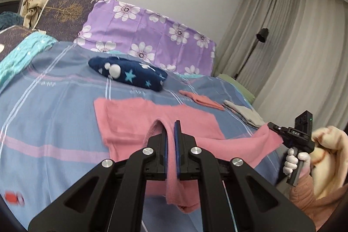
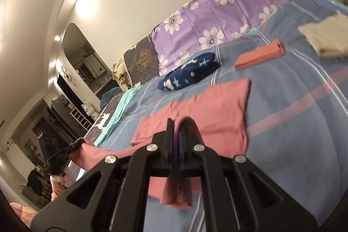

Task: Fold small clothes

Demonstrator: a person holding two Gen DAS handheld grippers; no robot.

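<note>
A pink garment [image 1: 139,119] lies spread on the blue striped bed cover [image 1: 54,101]; it also shows in the right wrist view [image 2: 208,110]. My left gripper [image 1: 171,134] is shut on a near edge of the pink garment, which hangs down between the jaws. My right gripper [image 2: 176,132] is shut on another near edge of it. The right gripper also shows in the left wrist view [image 1: 275,126], pinching the garment's right corner. The left gripper shows in the right wrist view [image 2: 79,141] at the garment's left corner. The near edge is lifted between both grippers.
A folded navy star-print garment [image 1: 128,72] lies further back on the bed. A folded orange-pink piece [image 1: 202,99] and a folded cream piece [image 1: 243,111] lie at the right. A purple flowered pillow [image 1: 152,36] stands behind. Curtains [image 1: 293,47] hang at the right.
</note>
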